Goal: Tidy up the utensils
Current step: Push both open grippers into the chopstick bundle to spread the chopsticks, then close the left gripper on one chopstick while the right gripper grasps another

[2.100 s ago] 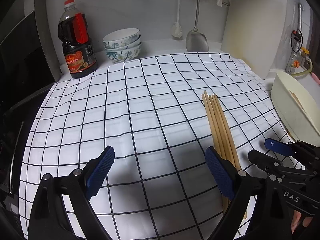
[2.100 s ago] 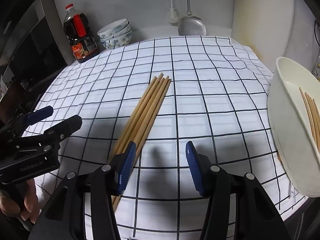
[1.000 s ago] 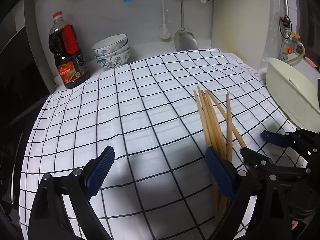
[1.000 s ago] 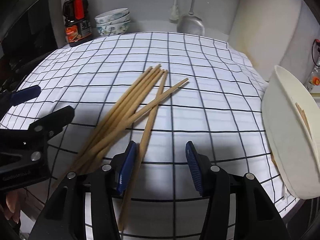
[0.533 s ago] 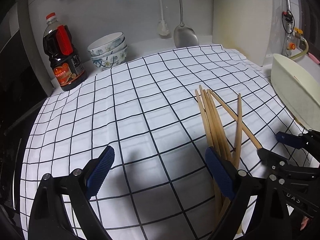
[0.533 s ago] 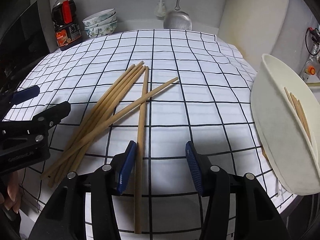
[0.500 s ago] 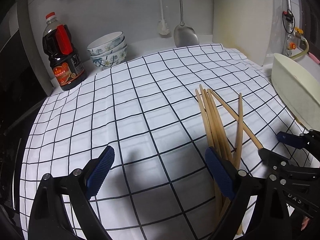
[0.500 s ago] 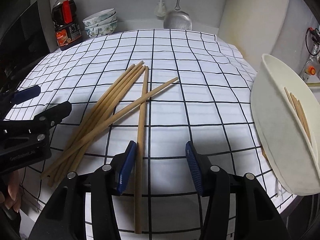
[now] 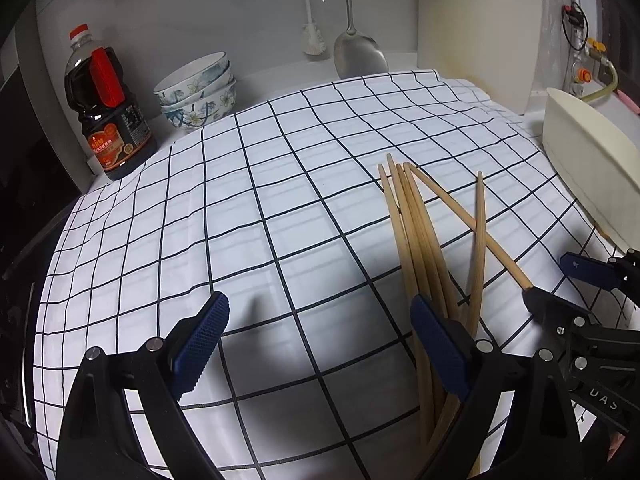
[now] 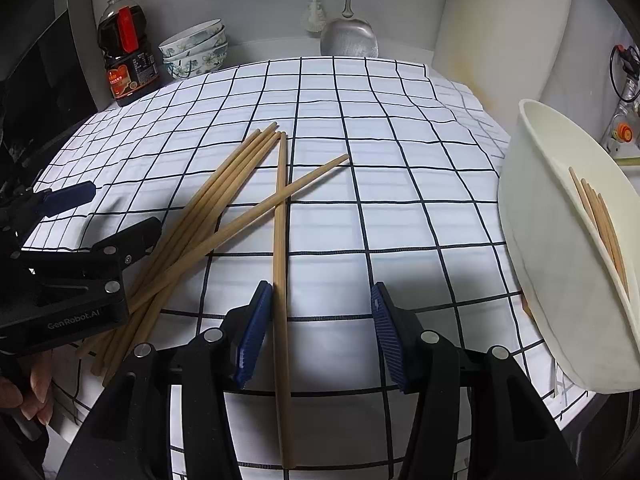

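Note:
Several wooden chopsticks lie fanned out on the checked cloth. One single chopstick runs straight between the fingers of my right gripper, touching its left pad; the jaws stand open around it. My left gripper is open over bare cloth, with the chopsticks passing just behind its right finger. At the right a white tub leans on its side with more chopsticks inside. Each view shows the other gripper: the left gripper and the right gripper.
A dark sauce bottle and stacked patterned bowls stand at the back left. A metal spatula and a brush hang on the back wall. A white board leans at the back right. The cloth's front edge lies near both grippers.
The neat bundle has spread into a fan. One chopstick swung from a slant beside the right gripper's left finger to lie straight between its jaws. Both jaws kept their width.

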